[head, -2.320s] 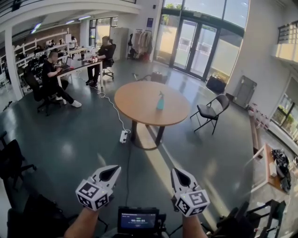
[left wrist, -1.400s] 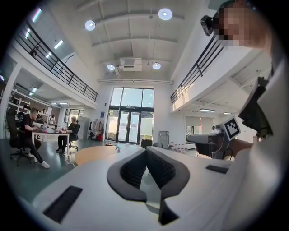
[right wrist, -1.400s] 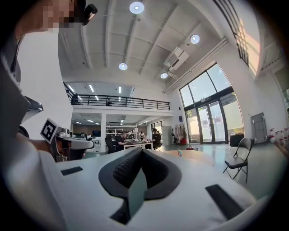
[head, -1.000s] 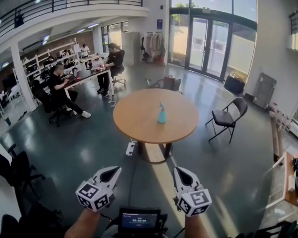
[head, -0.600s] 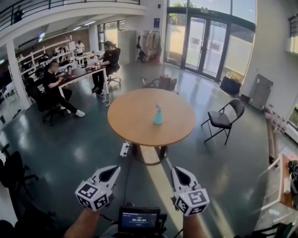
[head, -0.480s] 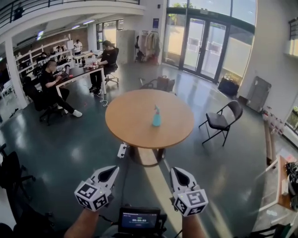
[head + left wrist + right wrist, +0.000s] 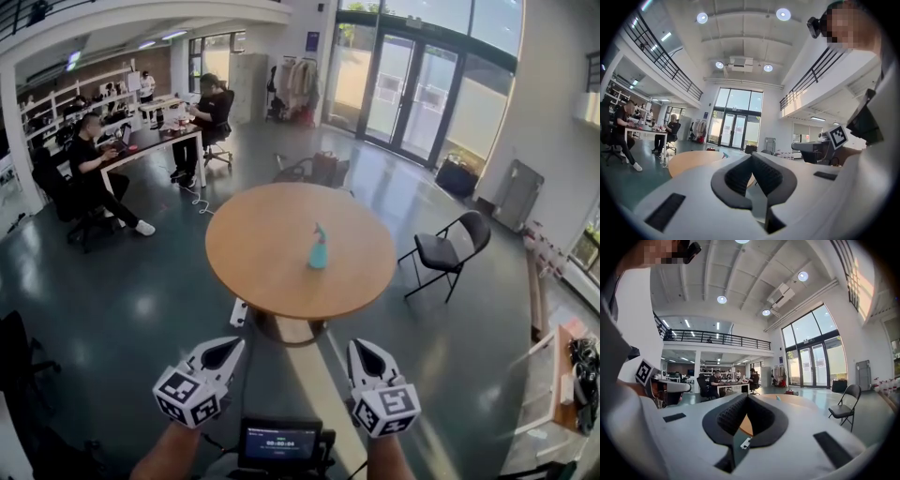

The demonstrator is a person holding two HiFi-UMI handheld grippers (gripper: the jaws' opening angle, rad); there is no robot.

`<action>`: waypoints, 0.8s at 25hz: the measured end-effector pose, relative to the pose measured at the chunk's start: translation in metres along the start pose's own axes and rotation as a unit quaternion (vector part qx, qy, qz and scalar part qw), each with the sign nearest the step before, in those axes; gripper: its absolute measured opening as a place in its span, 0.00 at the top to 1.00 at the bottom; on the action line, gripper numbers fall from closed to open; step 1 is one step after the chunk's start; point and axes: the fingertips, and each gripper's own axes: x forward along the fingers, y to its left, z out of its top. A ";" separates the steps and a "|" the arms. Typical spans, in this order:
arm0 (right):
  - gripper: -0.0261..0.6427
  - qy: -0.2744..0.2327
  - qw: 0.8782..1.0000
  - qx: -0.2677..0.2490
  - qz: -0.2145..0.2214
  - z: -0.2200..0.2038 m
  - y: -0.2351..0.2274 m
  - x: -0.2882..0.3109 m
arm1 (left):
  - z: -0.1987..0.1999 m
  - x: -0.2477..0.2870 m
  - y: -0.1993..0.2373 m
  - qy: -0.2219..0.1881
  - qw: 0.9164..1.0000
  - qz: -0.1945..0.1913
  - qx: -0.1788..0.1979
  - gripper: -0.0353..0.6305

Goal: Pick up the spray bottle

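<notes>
Fingers together on left gripper, right gripper, spray bottle on round table, chair

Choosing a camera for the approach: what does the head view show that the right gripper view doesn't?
Head view only: the power strip on the floor and the small screen. Right gripper view only: round ceiling lights, the right gripper with jaws shut, close up. Both: round table, folding chair, seated people, the spray bottle, a teal speck in the gripper view.

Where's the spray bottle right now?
In the head view the spray bottle stands upright near the middle of the round table, the black folding chair off to its right.
</notes>
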 end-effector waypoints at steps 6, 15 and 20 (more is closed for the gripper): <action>0.96 0.020 1.000 -0.014 -0.013 0.011 -0.005 0.054 | 0.010 0.033 0.044 0.007 1.000 -0.007 0.006 0.94; 0.96 0.000 0.999 -0.029 -0.017 0.029 -0.005 0.103 | 0.015 0.070 0.090 -0.003 0.999 -0.040 -0.018 0.94; 0.96 0.005 1.000 -0.026 -0.015 0.028 -0.015 0.123 | 0.017 0.092 0.103 -0.003 0.999 -0.045 -0.020 0.94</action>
